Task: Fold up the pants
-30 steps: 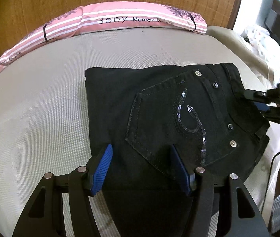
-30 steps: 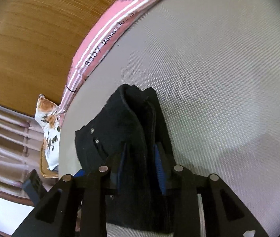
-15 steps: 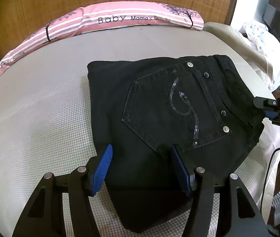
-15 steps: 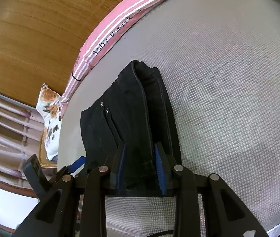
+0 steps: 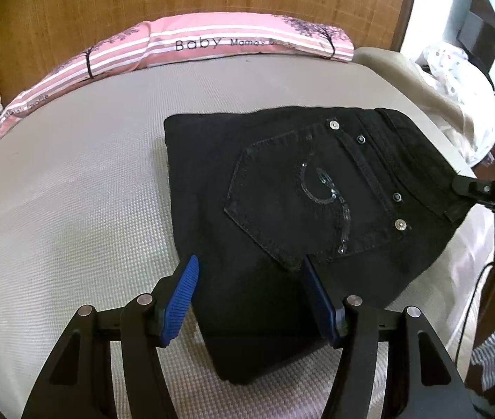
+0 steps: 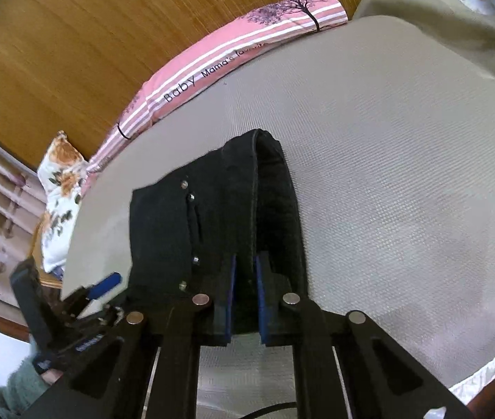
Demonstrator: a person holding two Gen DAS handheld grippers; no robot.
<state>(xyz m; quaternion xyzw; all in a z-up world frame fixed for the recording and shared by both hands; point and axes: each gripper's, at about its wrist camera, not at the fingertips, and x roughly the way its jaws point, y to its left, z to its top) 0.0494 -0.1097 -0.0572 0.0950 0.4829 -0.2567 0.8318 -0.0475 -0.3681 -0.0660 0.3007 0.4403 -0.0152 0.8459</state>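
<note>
Grey textured mattress, wood-panelled wall behind, a pink striped pillow printed "Baby" along the far edge. Floral cushion off to one side.

Black pants lie on the mattress as a compact, several-layer bundle, back pocket with its sequin swirl facing up, waistband toward the bed's right edge.

Left gripper: blue pads spread wide, hovering above the near end of the bundle; nothing between them. It looks clear of the cloth, though from this angle a light touch cannot be ruled out.

Right gripper: pads drawn close together, pinching the thick waistband edge of the pants. Seen from the left wrist camera, its tip sits at the waistband corner near the mattress edge.

Handling notes (judgement):
- Denim, stacked layers: fairly heavy and stiff for cloth. Holds a crease, and will sag under its own weight if lifted by one corner.
- Not slippery, and the ribbed pads should bite well. Not fragile, though the sequins could snag.
- Best hold: the waistband or a folded edge, where seams give bulk. Avoid a single top layer, which would peel the stack open.
- Rivets and the thick band may keep the jaws from closing fully, so the grip could shift under load.
</note>
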